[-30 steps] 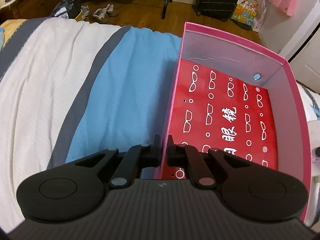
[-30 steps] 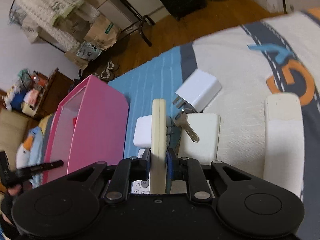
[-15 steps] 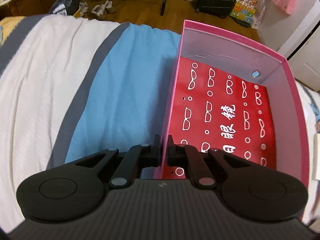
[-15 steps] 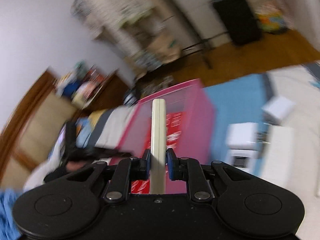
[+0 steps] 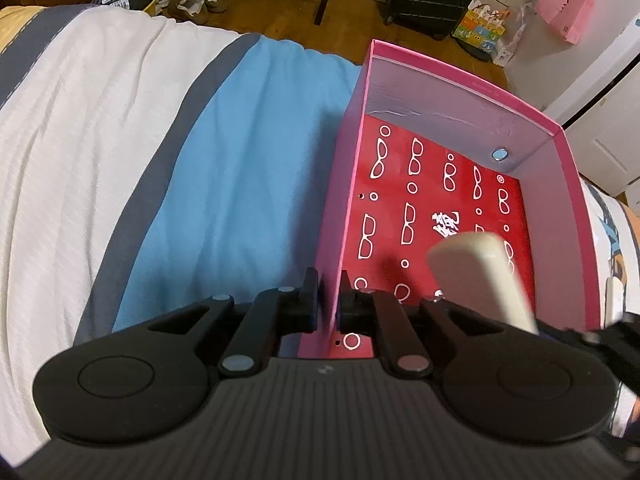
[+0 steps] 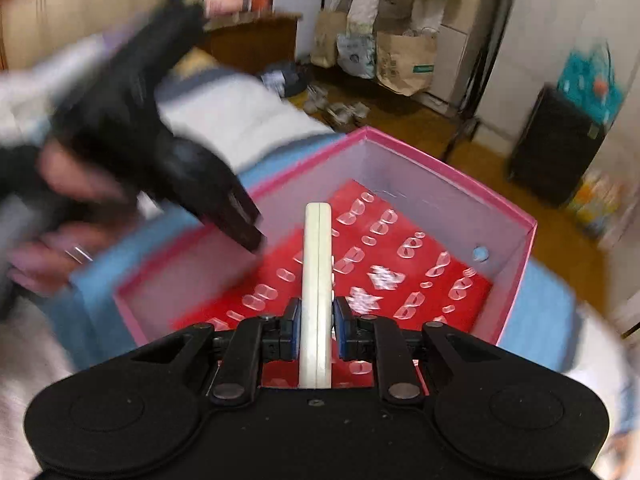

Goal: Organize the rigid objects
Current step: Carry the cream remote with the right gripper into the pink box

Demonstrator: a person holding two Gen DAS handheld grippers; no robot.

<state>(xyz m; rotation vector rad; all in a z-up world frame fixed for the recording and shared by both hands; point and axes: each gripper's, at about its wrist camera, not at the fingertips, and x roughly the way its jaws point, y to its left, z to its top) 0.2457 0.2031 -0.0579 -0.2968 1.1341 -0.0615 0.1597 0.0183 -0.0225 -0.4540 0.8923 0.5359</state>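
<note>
1. My left tongs (image 5: 329,298) pinch the near left wall of the pink box (image 5: 460,80) at lower centre, jaws nearly closed on it.
2. My right tongs (image 6: 316,326) clamp a cream remote (image 6: 317,264) edge-on; it hangs over the box's red floor, frame centre.

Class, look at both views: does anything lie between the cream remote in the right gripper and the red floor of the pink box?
Nothing visible does. The remote hangs over the open pink box, whose red floor beneath it is bare. The left gripper only pinches the box's side wall.
</note>
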